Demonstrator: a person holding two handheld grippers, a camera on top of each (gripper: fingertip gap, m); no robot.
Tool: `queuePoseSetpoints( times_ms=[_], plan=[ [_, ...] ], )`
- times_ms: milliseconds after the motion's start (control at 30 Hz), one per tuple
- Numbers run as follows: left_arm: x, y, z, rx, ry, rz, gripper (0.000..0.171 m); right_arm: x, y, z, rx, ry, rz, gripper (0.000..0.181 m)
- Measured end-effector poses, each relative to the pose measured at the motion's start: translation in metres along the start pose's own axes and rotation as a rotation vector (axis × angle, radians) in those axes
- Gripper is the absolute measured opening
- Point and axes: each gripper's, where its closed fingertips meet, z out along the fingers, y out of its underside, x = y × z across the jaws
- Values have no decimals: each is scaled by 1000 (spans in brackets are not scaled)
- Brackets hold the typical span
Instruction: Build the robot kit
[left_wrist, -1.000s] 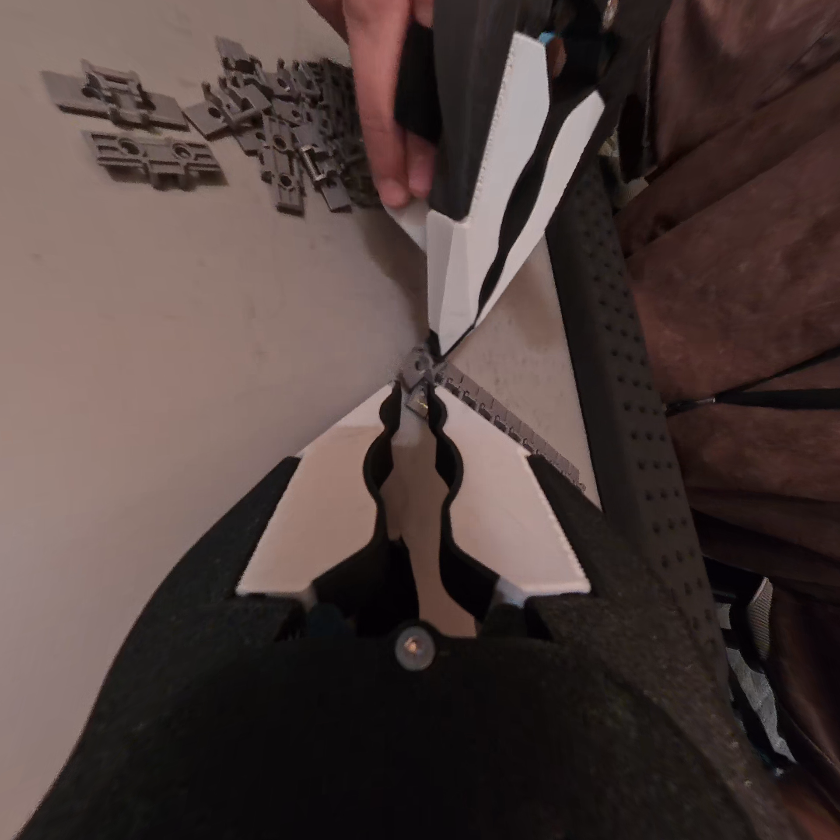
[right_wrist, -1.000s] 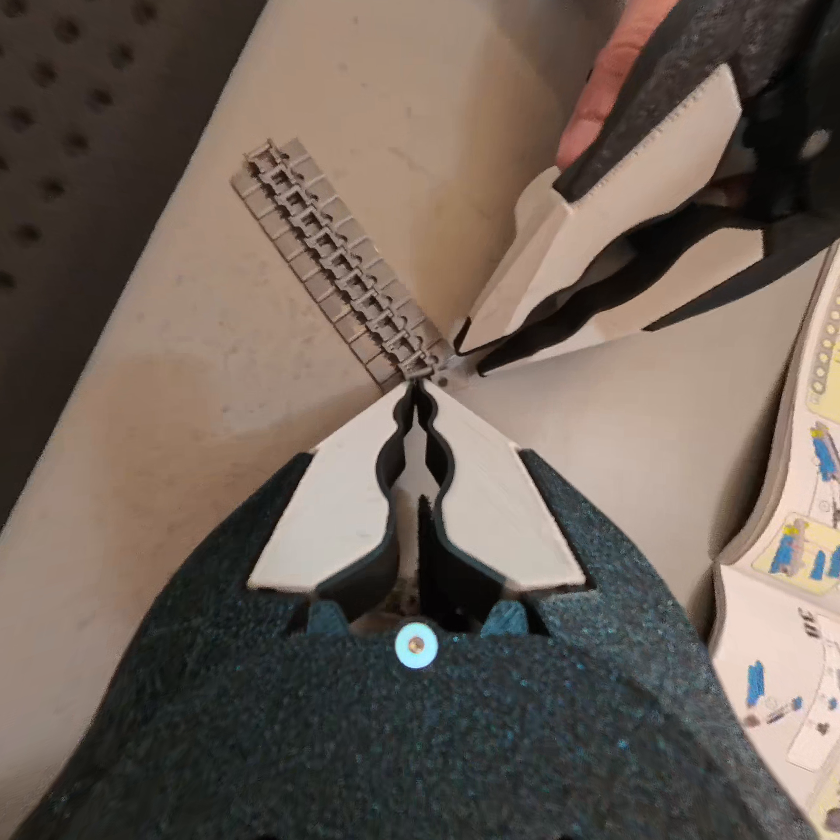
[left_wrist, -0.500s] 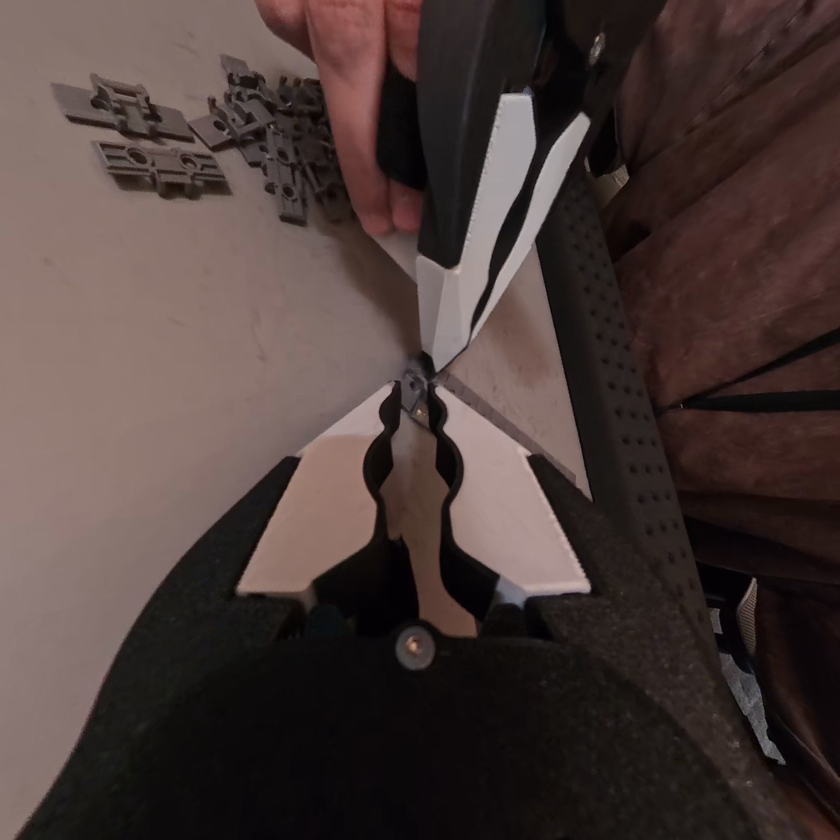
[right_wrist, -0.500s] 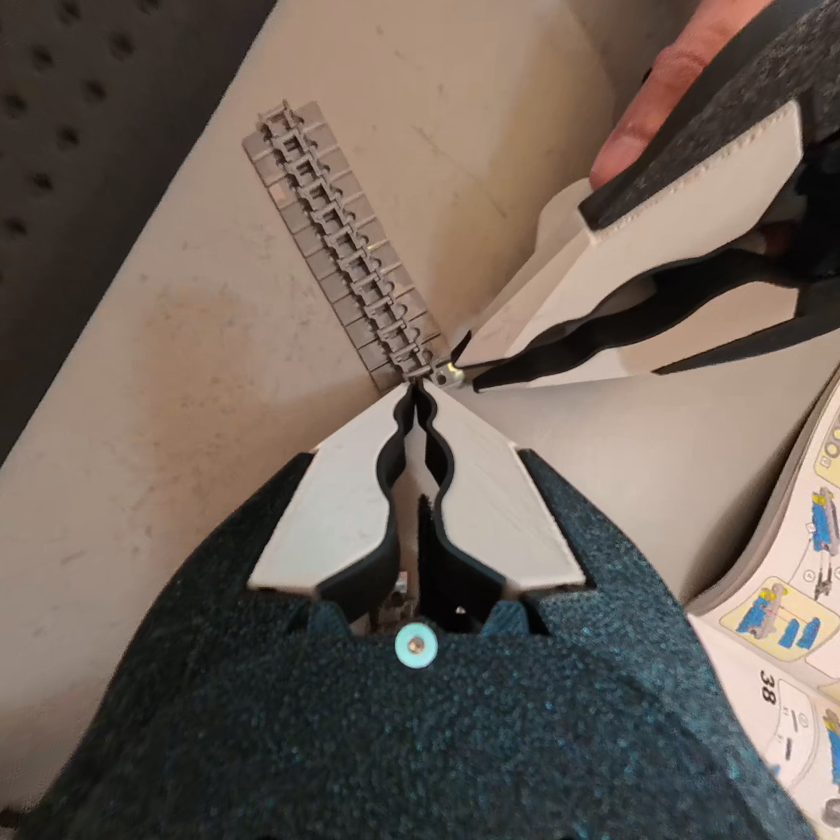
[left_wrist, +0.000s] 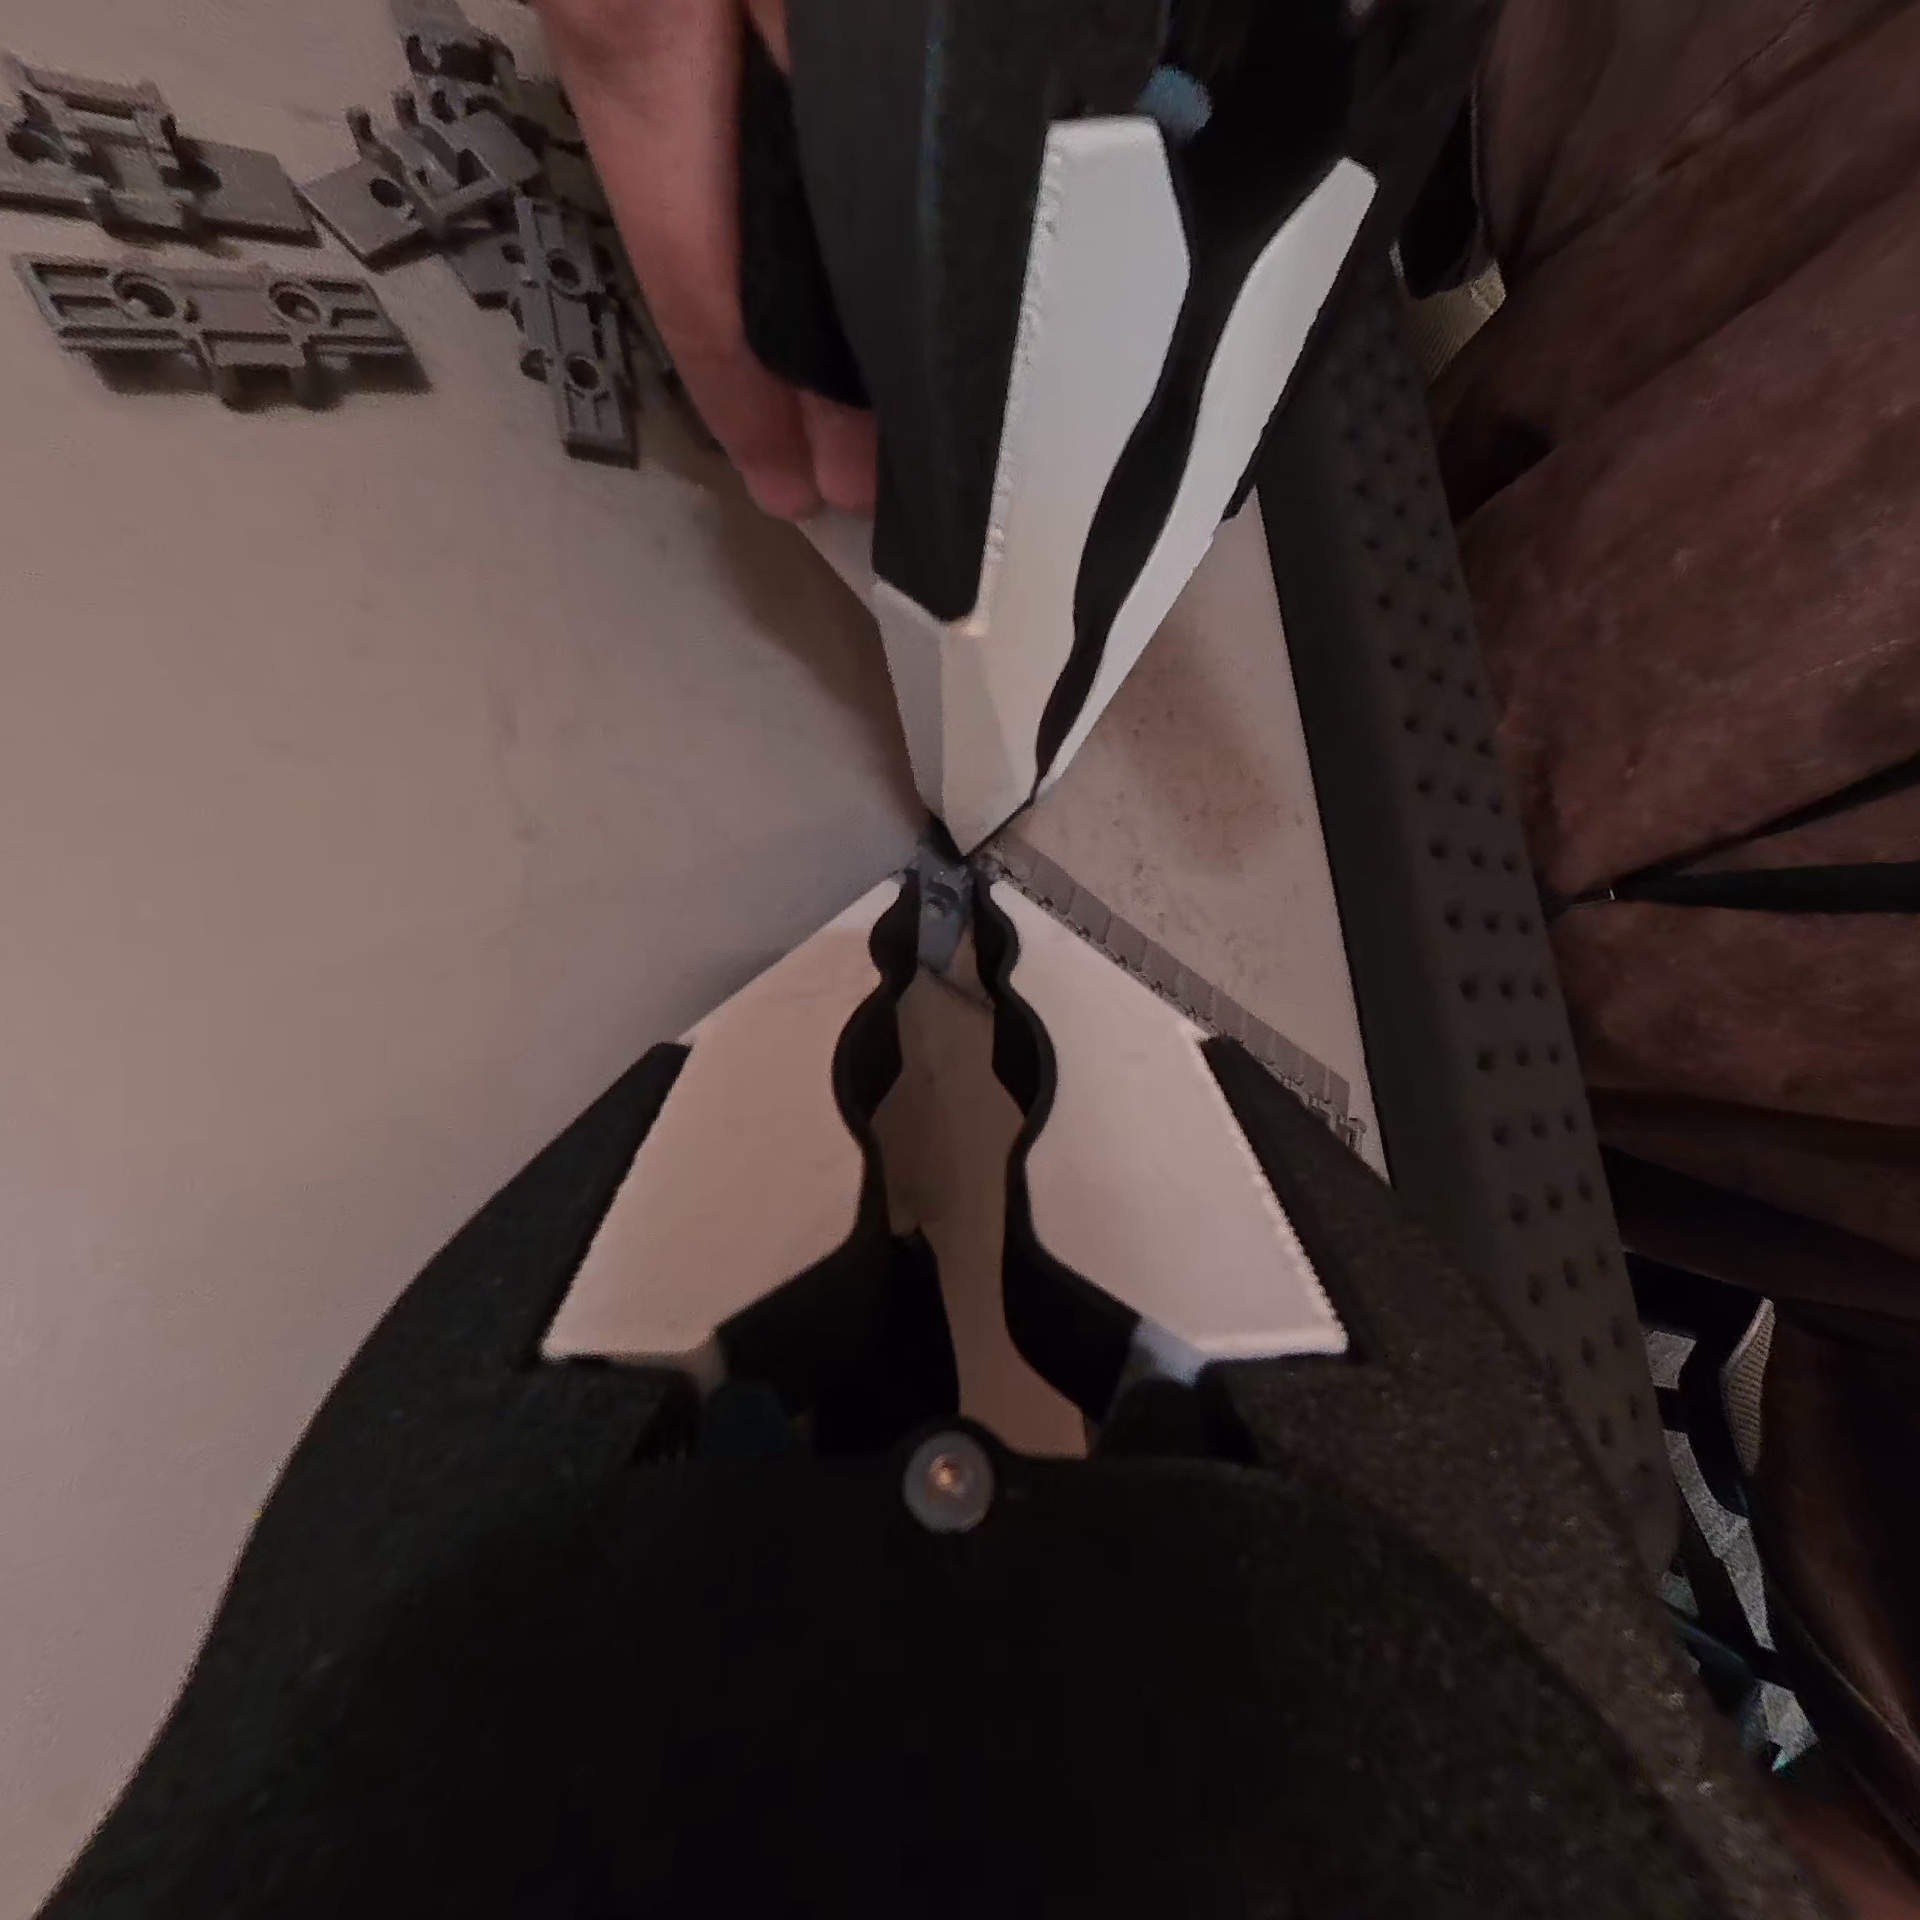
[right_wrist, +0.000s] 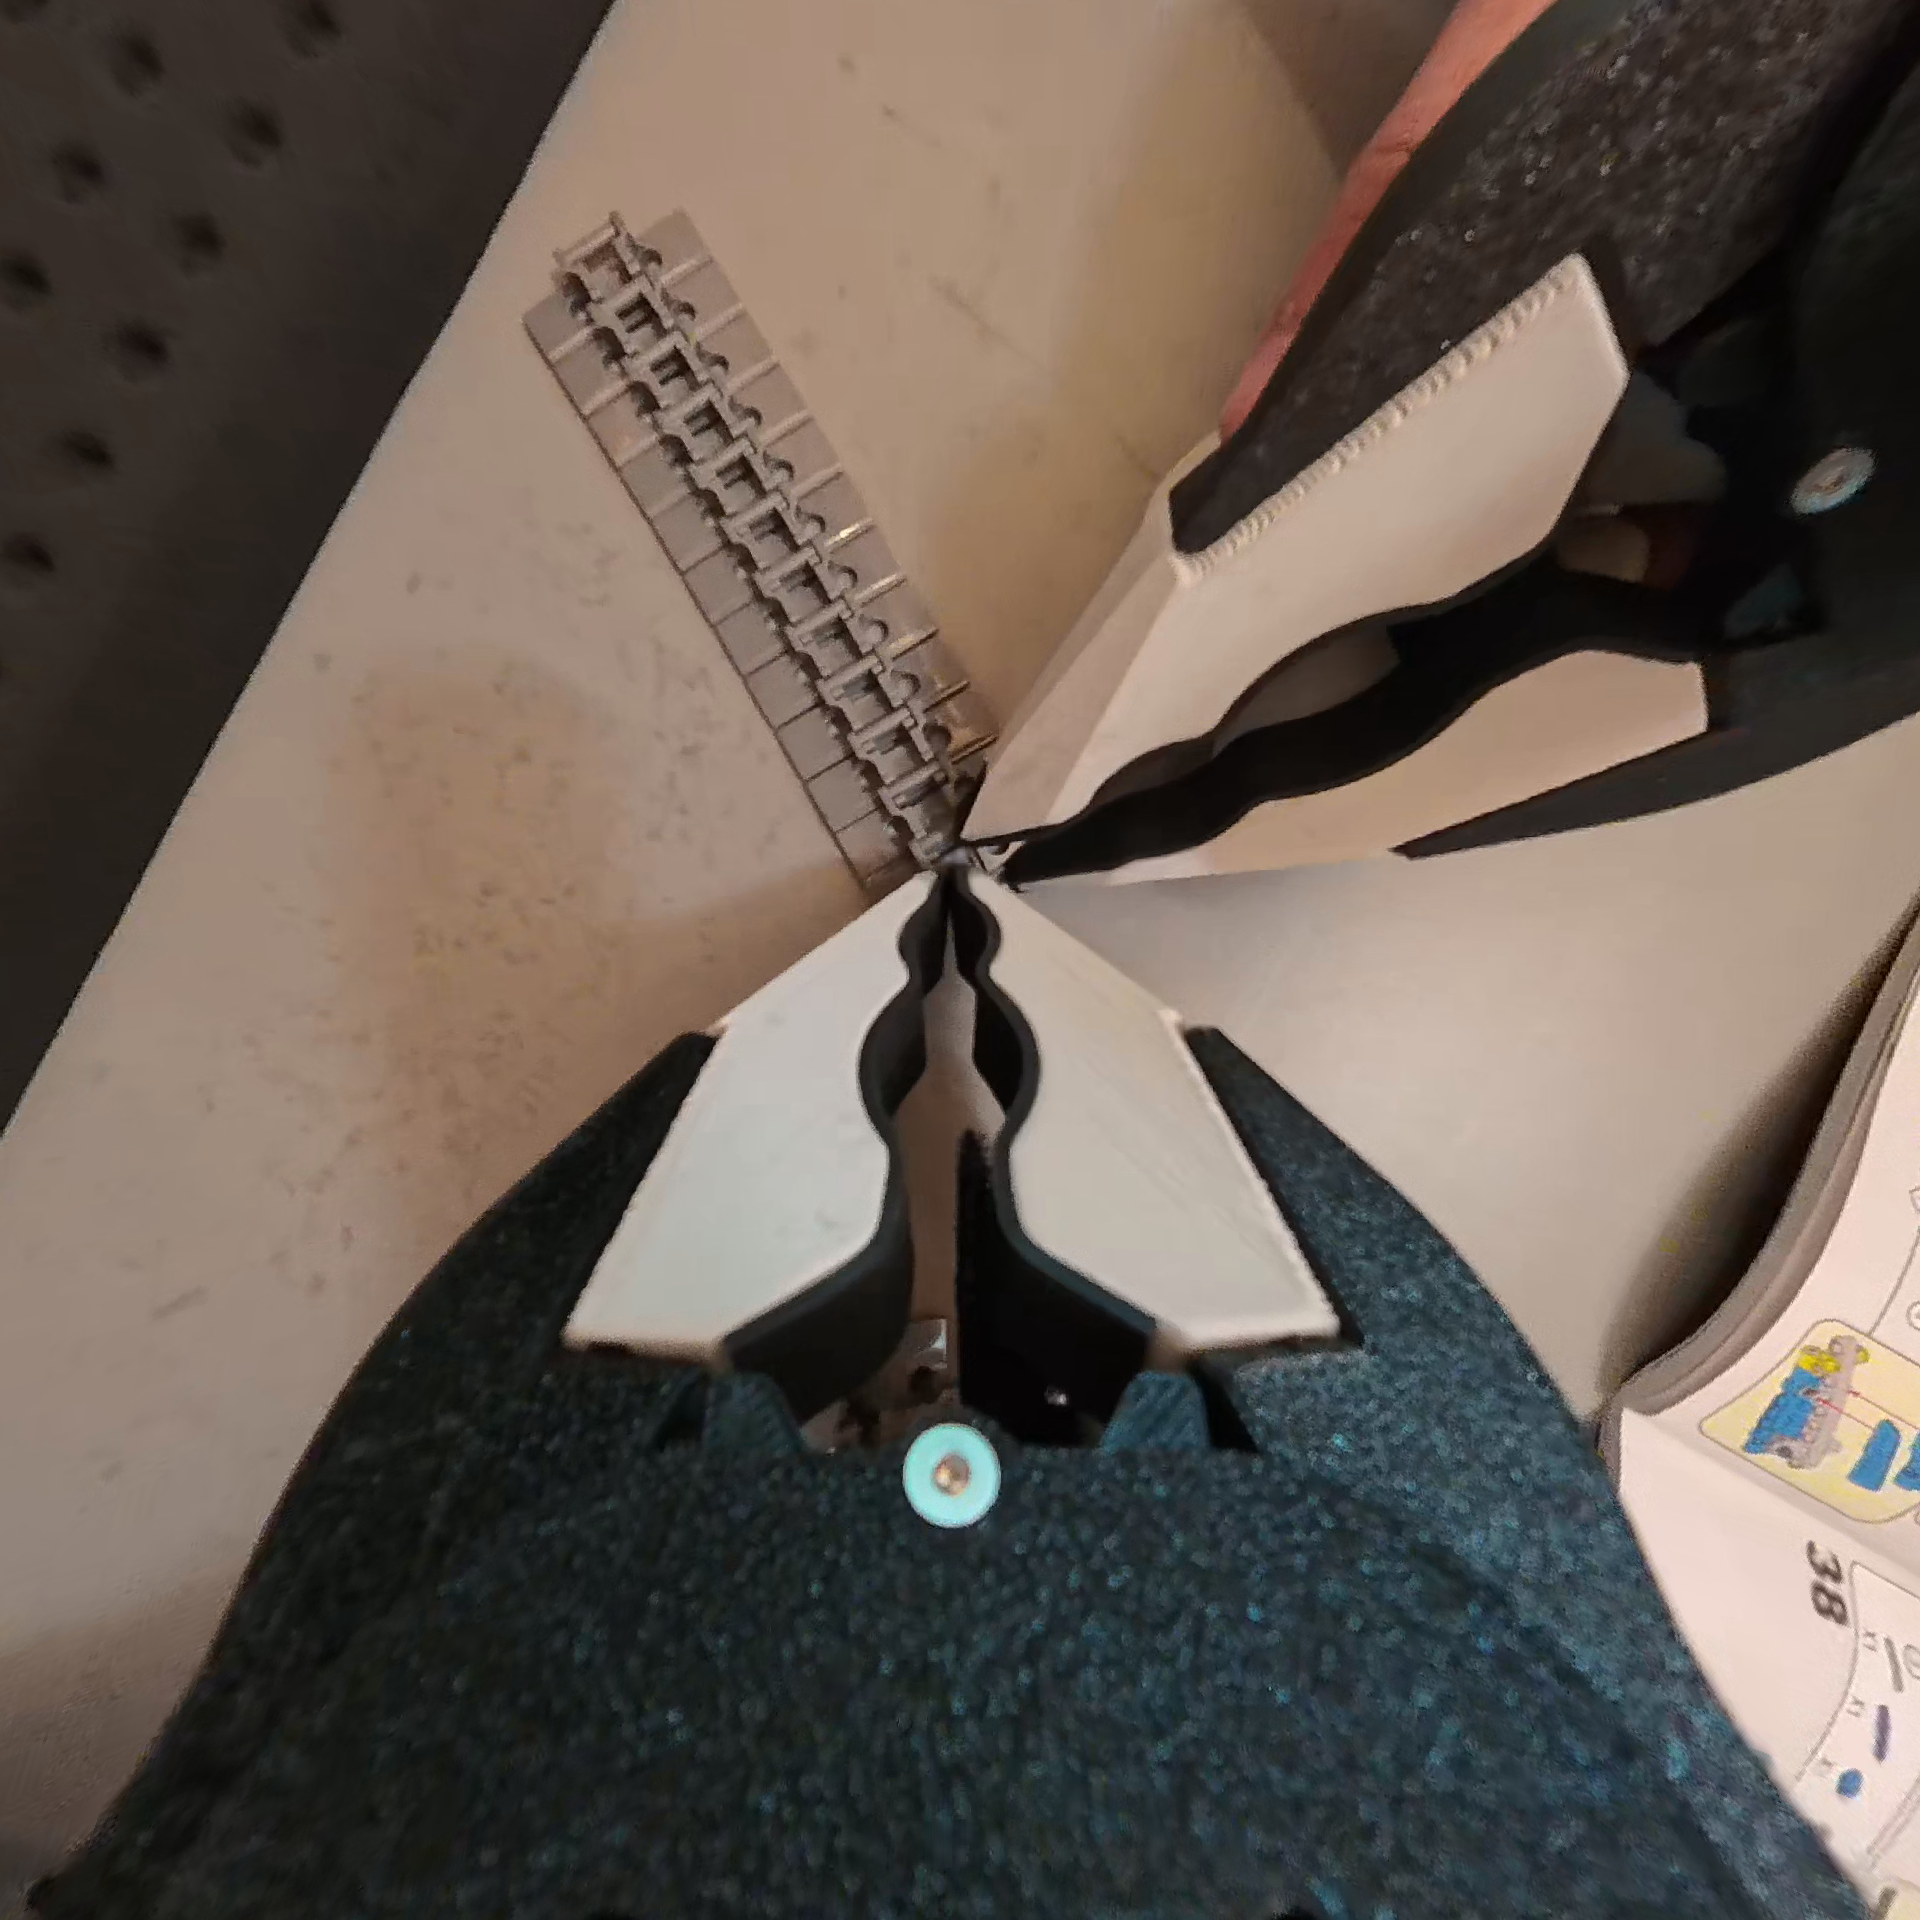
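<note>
L gripper (left_wrist: 943, 902) pinches grey link (left_wrist: 940, 925), R gripper (left_wrist: 982, 821) tip-to-tip at it

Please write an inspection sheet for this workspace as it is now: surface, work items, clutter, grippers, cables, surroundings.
Surface: beige table, stained and scuffed.
Work items: assembled grey link strip lying flat; one single grey link at the strip's near end.
Clutter: pile of loose grey links at the far left; open instruction booklet at the right.
Grippers: left gripper shut on the single grey link; right gripper shut, its tips at the strip's end, hold unclear; a hand on the right gripper.
Cables: nothing seen.
Surroundings: dark perforated chair at the table edge; brown leather beyond.
</note>
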Motion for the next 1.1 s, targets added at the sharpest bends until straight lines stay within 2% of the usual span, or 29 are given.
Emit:
queuePoseSetpoints(
  times_ms=[100, 233, 333, 533, 733, 1100],
  plan=[
    [0, 0, 0, 0, -7, 7, 10, 3, -1, -6, -7, 58, 51, 0],
    [0, 0, 0, 1, -9, 10, 10, -10, -21, -7, 59, 115, 125, 0],
    [0, 0, 0, 1, -17, 18, 10, -8, -12, 1, -29, 205, 109, 0],
    [1, 1, 1, -5, -59, 69, 8, -6, -9, 7, -59, 194, 176, 0],
    [1, 1, 1, -6, -51, 63, 6, -6, -10, 7, -84, 209, 165, 0],
    [1, 1, 1, -2, -38, 52, 6, -7, -9, 7, -228, 295, 79, 0]
  ],
)
